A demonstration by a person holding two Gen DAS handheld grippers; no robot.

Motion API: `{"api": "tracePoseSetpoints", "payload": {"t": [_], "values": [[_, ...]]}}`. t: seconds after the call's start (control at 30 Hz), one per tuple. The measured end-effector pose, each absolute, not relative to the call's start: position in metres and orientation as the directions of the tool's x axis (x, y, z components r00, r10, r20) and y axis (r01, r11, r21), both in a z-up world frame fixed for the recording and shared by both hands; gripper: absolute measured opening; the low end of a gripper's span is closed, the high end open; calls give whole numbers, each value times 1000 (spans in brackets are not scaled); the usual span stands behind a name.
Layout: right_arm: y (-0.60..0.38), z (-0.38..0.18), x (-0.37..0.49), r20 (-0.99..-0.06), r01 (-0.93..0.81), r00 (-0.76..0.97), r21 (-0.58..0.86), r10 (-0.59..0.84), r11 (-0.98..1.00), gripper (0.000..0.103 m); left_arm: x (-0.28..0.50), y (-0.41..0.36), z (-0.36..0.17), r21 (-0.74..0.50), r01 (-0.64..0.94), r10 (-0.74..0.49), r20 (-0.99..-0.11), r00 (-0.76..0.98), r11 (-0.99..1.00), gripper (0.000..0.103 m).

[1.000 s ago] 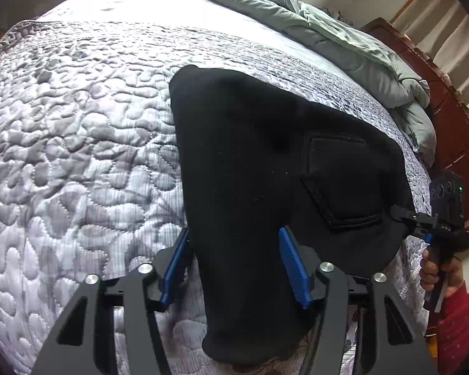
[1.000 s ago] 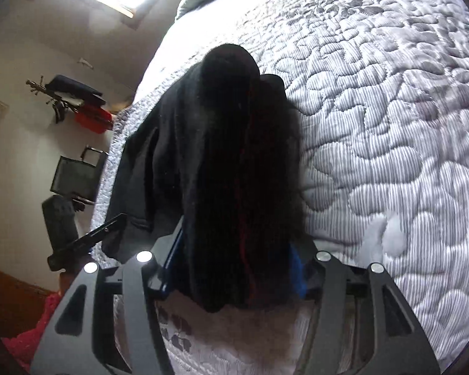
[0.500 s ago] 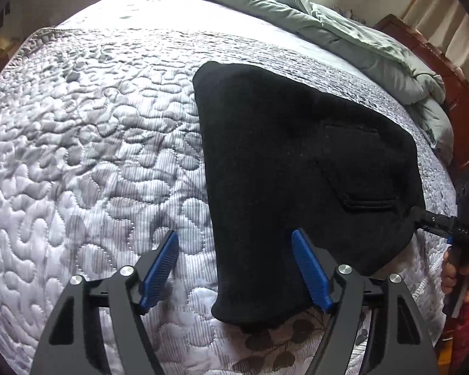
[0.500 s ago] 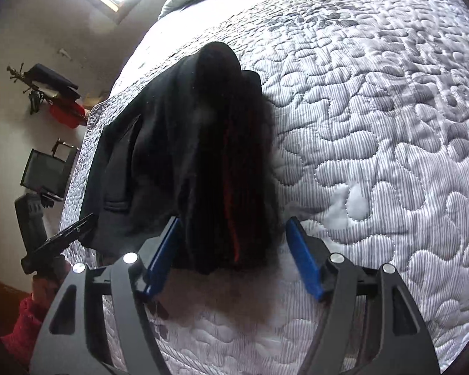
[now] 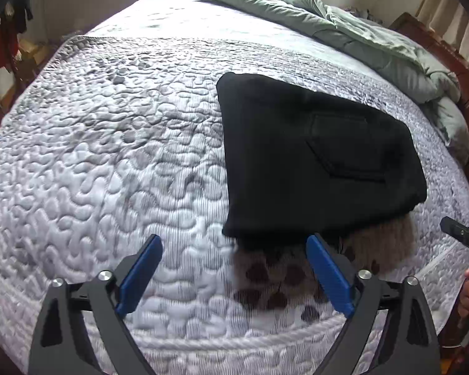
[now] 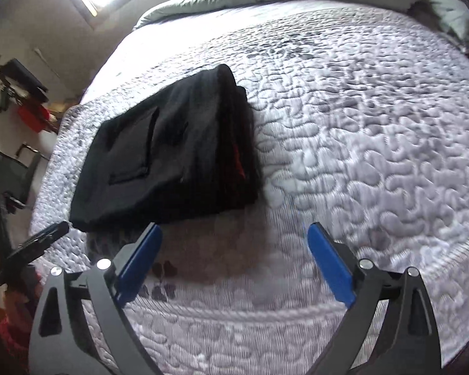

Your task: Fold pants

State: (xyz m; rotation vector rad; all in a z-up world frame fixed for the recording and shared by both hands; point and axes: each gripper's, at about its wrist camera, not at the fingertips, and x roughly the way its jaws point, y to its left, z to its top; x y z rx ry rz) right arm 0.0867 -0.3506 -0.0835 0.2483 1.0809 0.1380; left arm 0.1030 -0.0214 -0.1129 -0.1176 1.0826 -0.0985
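From the left wrist, the left gripper [image 5: 234,259] stands with its blue pads [image 5: 139,273] spread wide and nothing between them, hanging above the quilted bedspread [image 5: 109,156]. The black pants [image 5: 312,162] lie folded into a compact stack at about one o'clock from the fingers, flat on the quilt, a back pocket [image 5: 347,150] facing up; their near edge sits just beyond the right-hand pad, not touching it. A pale green comforter [image 5: 359,37] is bunched along the far side of the bed, from twelve round to two o'clock. At four o'clock the dark tip of the right gripper [image 5: 461,234] pokes in from the frame edge; its spread cannot be judged from here. From the right wrist, the right gripper [image 6: 234,257] is likewise wide apart and empty over the bedspread [image 6: 359,140]. The pants [image 6: 172,162] rest at eleven o'clock, their stacked layers showing along the right edge, the near corner just beyond the left-hand pad [image 6: 140,265]. The left gripper's tip [image 6: 37,243] appears at nine o'clock, near the pants' lower corner.
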Motion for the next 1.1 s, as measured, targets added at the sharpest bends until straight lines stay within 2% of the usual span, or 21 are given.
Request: {"api": "tracePoseSetpoints", "payload": {"t": [0.2, 1.1], "values": [[-331, -84, 72, -896, 34, 433, 128, 101, 991, 97, 86, -33, -106, -127, 44, -133, -887, 443, 991, 95], [-275, -39, 29, -878, -15, 473, 79, 77, 997, 97, 19, -44, -30, -44, 35, -56, -829, 557, 998, 95]]}}
